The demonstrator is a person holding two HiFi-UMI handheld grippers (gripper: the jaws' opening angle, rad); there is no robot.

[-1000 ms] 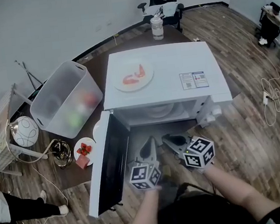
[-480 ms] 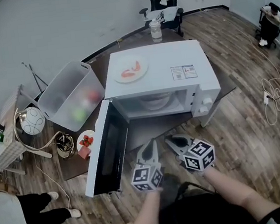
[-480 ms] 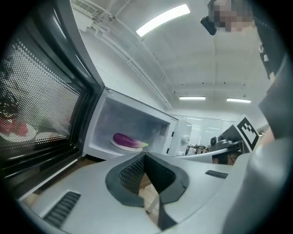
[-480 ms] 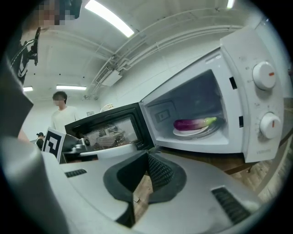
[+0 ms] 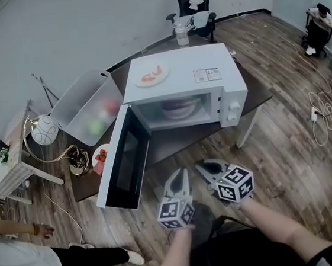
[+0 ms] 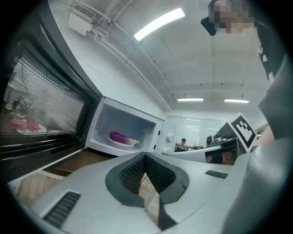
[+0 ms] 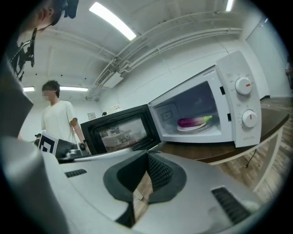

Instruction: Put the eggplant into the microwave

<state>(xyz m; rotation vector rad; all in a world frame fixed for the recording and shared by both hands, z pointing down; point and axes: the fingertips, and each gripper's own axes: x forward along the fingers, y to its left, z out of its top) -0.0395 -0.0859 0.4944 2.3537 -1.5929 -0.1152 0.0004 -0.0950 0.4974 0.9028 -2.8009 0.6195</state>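
- Head view shows the two tools nearest, low in front of the person. The left tool [image 5: 178, 174] and the right tool [image 5: 204, 165] each have their jaws pressed together with nothing between them, and both are well short of the microwave [image 5: 184, 87].
- The marker cubes [image 5: 175, 212] on the tools carry only black-and-white square patterns, no words.
- Further out, the microwave door [image 5: 125, 164] hangs wide open to the left, past the edge of the brown surface [image 5: 173, 147].
- Inside the cavity the eggplant [image 7: 194, 121] already lies on its side on a white plate [image 7: 181, 129], with its green cap toward the control side.
- The placing looks done to me.
- I'd judge the eggplant to be fairly light and firm, but its glossy skin will be slick and will bruise under a hard pinch.
- If it needed moving, I'd grip across the thick purple middle, not the tapering cap end.
- Two dials [image 7: 243, 86] sit on the front panel, and the small print below them is too fine to read.
- Farthest, a sticker [image 5: 207, 74] on the microwave's top has blue and white blocks, and its text is unreadable from here.
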